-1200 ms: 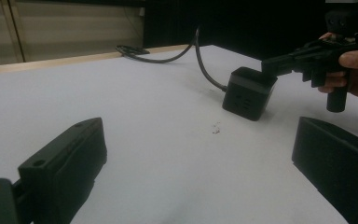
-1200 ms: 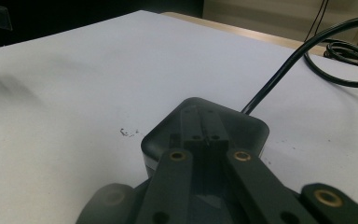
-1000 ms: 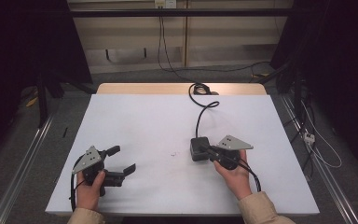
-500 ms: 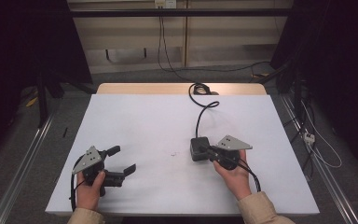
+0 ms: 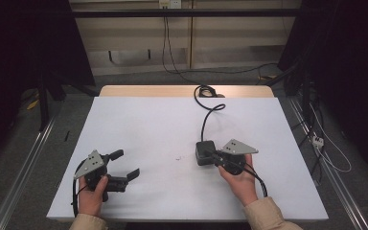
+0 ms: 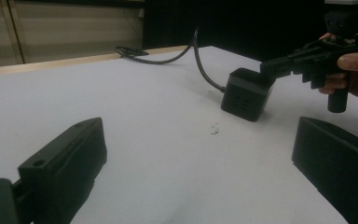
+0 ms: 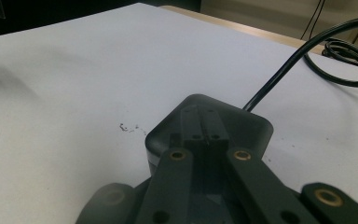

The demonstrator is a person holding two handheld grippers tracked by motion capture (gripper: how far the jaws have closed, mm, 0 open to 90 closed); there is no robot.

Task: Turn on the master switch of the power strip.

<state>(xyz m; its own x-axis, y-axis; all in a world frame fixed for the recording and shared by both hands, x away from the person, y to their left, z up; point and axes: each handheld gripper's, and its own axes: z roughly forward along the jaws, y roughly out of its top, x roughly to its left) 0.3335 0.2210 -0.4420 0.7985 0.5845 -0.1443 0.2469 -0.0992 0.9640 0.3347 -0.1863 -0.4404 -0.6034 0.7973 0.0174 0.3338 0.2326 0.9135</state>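
Black cube-shaped box with a cable sits right of the white table's centre, cable running off toward 12 o'clock. Right gripper meets the box from 3 o'clock, jaws drawn close together over its top. Left gripper, toward 8 o'clock, rests with jaws spread wide, holding nothing.

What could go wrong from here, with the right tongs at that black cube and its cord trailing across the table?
1. The right tongs, closed, sit over the black cube's top rather than around it; pushing could slide or tip it.
2. The cord runs to a coil at the table's far edge; dragging the cube might pull it taut or off.
3. The left tongs rest open, apart from the cube, so nothing steadies it.
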